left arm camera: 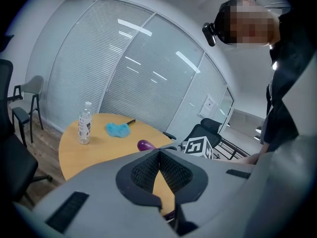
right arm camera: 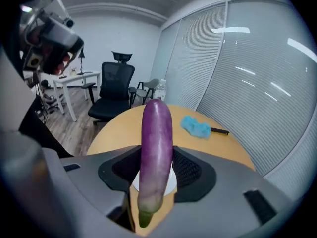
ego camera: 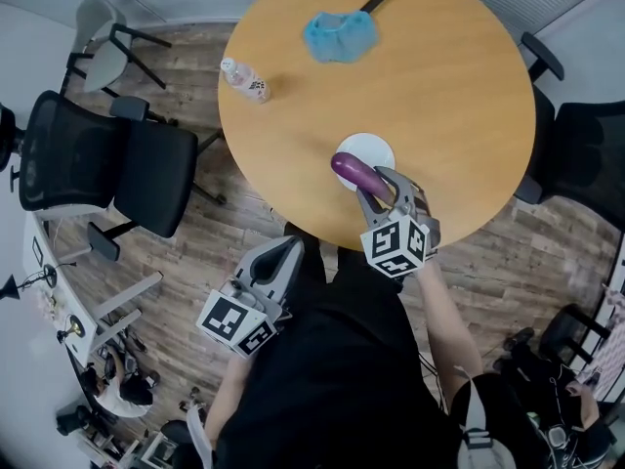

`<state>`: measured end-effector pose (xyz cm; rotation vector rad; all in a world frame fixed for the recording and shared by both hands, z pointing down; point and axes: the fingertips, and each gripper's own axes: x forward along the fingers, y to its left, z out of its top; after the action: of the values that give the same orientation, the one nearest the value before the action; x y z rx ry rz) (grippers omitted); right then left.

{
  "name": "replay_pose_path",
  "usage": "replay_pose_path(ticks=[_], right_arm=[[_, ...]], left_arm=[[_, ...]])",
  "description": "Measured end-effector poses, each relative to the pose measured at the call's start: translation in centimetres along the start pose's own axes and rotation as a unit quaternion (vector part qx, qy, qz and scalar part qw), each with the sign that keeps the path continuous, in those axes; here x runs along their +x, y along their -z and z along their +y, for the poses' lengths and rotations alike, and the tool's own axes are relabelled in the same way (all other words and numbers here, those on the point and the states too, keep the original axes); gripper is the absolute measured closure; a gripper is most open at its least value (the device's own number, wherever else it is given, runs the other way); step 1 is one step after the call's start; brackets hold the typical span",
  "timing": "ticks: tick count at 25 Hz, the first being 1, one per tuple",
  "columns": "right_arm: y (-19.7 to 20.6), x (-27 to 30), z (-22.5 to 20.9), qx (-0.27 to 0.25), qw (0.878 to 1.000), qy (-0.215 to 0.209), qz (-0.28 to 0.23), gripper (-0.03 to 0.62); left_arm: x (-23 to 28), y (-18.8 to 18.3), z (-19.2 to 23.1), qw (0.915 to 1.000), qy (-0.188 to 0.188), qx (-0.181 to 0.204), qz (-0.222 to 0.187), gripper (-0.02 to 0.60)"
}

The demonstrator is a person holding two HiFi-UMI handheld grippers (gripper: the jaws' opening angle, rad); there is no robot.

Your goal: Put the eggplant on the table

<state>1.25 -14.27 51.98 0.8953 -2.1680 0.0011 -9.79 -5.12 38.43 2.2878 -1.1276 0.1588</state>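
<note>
The purple eggplant (ego camera: pixel 352 170) is held in my right gripper (ego camera: pixel 379 191), which is shut on it, above a white plate (ego camera: pixel 371 149) near the front edge of the round wooden table (ego camera: pixel 439 96). In the right gripper view the eggplant (right arm camera: pixel 156 143) stands lengthwise between the jaws, green stem end towards the camera, with the plate (right arm camera: pixel 171 184) showing below it. My left gripper (ego camera: pixel 281 260) hangs off the table beside the person's body, jaws together and nothing in them. From the left gripper view (left arm camera: pixel 159 155) the eggplant (left arm camera: pixel 145 145) shows small over the table.
A water bottle (ego camera: pixel 245 79) stands at the table's left edge. A blue duster with a black handle (ego camera: pixel 341 35) lies at the far side. Black office chairs (ego camera: pixel 107 169) stand left of the table, and another (ego camera: pixel 586 154) right of it.
</note>
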Motion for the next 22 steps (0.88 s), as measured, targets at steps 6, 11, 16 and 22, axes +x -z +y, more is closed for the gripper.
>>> replay_pose_path(ticks=[6,11,16,22], right_arm=[[2.2,3.3,0.5,-0.038,0.998,0.025,0.049,0.395],[4.5,5.6,1.0,-0.053,0.995,0.031,0.078,0.395],[6.8,8.1,0.8,-0.072,0.992,0.018,0.104,0.395],[8.4,10.1,0.9,-0.062,0.990,-0.001,0.125,0.395]], left_arm=[[-2.0,-0.4,1.6,0.9999,-0.016,-0.002,-0.006,0.572],[-3.3,-0.2,2.6,0.9996,-0.029,-0.004,-0.005,0.572],[-4.0,-0.3,3.2,0.9988,-0.048,0.008,-0.001,0.572],[-5.0,-0.4,4.3,0.9977,-0.066,0.018,0.003,0.572]])
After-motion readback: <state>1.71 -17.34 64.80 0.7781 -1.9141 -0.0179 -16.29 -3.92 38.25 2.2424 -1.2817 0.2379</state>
